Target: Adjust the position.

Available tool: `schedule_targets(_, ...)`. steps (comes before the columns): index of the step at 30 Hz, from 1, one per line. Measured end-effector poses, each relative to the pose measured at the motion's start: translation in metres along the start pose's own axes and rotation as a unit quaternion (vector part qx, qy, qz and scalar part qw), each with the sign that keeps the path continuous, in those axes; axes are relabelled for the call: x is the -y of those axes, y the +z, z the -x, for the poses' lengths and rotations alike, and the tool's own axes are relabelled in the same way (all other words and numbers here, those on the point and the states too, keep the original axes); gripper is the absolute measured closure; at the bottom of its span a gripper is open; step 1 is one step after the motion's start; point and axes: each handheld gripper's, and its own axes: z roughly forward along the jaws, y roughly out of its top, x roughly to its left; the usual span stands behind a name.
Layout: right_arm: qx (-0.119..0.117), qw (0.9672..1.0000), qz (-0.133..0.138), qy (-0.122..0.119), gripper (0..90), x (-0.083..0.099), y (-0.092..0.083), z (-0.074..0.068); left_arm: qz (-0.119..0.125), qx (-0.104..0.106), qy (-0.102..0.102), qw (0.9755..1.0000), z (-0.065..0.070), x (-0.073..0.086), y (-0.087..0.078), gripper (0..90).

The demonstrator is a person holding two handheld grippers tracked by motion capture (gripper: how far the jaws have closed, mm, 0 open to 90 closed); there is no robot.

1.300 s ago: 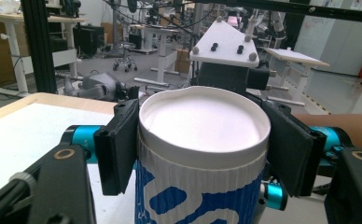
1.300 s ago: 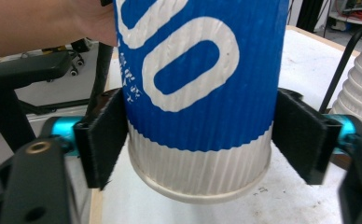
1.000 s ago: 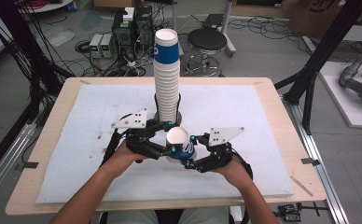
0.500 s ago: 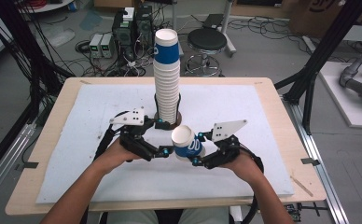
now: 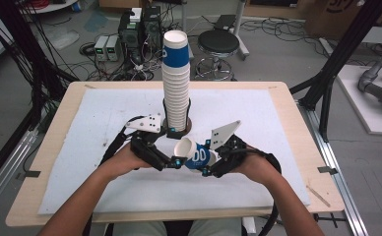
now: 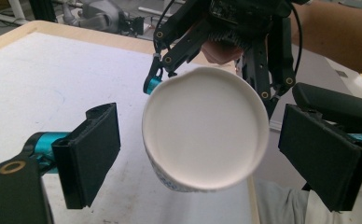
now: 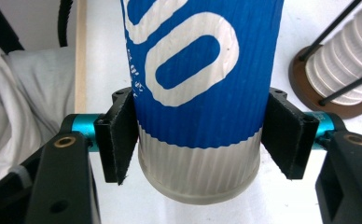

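A blue and white paper cup [image 5: 200, 158] lies on its side in the air, its mouth toward my left gripper [image 5: 172, 162]. My right gripper [image 5: 207, 161] is shut on the cup [image 7: 202, 70] near its base, with both pads pressed on its ribbed wall. In the left gripper view the cup's white mouth [image 6: 205, 140] sits between the jaws of my left gripper [image 6: 200, 149], which have just been opening and stand clear of it on both sides. A tall stack of the same cups [image 5: 175, 91] rises from a round brown holder [image 5: 180, 132] just behind my hands.
A white mat [image 5: 277, 128] covers the wooden table [image 5: 66, 118]. The holder's thin black rods [image 7: 342, 18] stand around the stack [image 7: 342, 77] to the right of the held cup. A stool and boxes of electronics stand on the floor beyond the table.
The left jaws have opened off the cup. The right gripper has lifted the cup a little and tipped it so that its mouth faces left.
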Motion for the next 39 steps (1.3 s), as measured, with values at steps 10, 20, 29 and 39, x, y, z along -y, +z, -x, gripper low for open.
schedule_targets(10,-0.003,0.9984,-0.048,-0.029,33.3,-0.012,0.002,-0.001,-0.044,0.019,0.002,0.9989,0.0,0.0,0.011,17.7)
schedule_targets(20,-0.004,0.9958,-0.079,-0.045,33.1,-0.017,0.005,-0.003,-0.067,0.029,0.0,0.9974,-0.004,0.002,0.013,27.9)
schedule_targets(29,0.001,0.9953,-0.081,-0.052,31.9,-0.016,0.003,-0.004,-0.06,0.02,0.025,0.9977,-0.002,0.005,0.012,30.9)
schedule_targets(39,0.01,0.9996,-0.005,-0.026,21.0,-0.008,-0.009,0.0,-0.008,0.021,0.013,0.9997,-0.006,0.013,0.002,30.6)
